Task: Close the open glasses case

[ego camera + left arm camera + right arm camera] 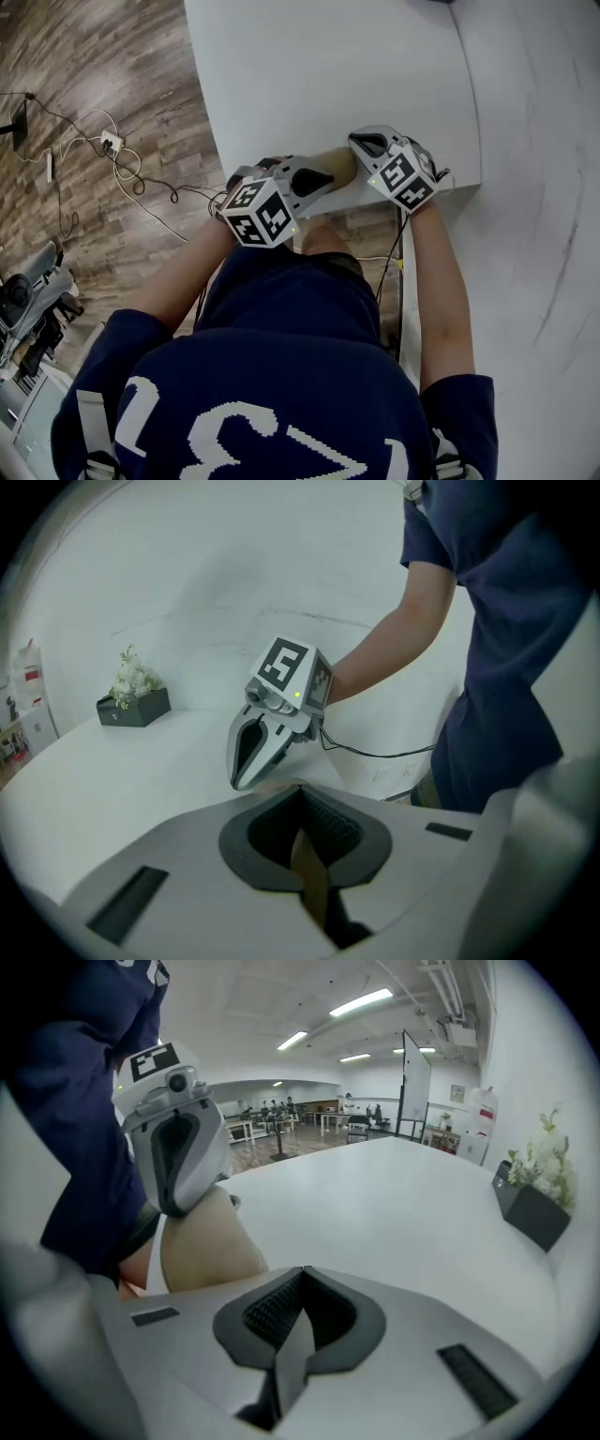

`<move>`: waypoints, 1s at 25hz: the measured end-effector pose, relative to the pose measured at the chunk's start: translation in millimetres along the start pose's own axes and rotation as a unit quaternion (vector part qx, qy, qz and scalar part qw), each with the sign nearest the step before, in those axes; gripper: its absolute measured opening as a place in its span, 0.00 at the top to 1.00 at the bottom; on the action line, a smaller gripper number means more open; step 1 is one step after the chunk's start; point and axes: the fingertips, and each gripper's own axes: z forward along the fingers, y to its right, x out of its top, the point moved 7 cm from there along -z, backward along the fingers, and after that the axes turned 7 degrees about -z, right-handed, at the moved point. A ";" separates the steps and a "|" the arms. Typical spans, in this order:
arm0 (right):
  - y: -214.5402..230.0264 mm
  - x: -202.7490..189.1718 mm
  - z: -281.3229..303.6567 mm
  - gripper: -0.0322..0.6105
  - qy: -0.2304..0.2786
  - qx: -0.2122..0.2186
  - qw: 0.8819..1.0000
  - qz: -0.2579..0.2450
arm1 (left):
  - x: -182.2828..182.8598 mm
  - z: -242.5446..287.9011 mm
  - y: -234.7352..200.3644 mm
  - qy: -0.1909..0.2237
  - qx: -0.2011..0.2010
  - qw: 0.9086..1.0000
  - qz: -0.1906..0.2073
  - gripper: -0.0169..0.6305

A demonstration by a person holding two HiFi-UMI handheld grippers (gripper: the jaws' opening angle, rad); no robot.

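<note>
One rounded tan case (336, 167) sits between left gripper (317, 180) and right gripper (368, 145).

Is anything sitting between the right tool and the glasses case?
Nothing visible does. The right tool has its tip right at one end of the tan glasses case, near the edge of the white table. The left tool is at the case's other end. Whether the right tool touches it I cannot tell.

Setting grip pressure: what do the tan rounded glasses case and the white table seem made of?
Tan rounded glasses case: probably leather or leatherette; matte, evenly tan, no shine, though its grain is too blurred to confirm. White table: likely laminate or painted board; smooth, flat, uniform white.
</note>
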 end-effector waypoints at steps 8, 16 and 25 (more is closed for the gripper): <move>30.2 39.1 -73.5 0.91 0.106 -0.213 0.965 0.112 | 8.1 -47.2 -36.4 0.103 0.107 0.985 -0.087 0.95; 48.1 91.8 -190.5 0.91 0.232 -0.401 0.879 0.113 | 67.5 -159.3 -79.8 0.272 0.261 0.920 -0.107 0.95; 40.0 129.4 -238.7 0.91 0.288 -0.414 0.855 0.119 | 106.7 -233.8 -85.3 0.358 0.369 0.853 -0.090 0.95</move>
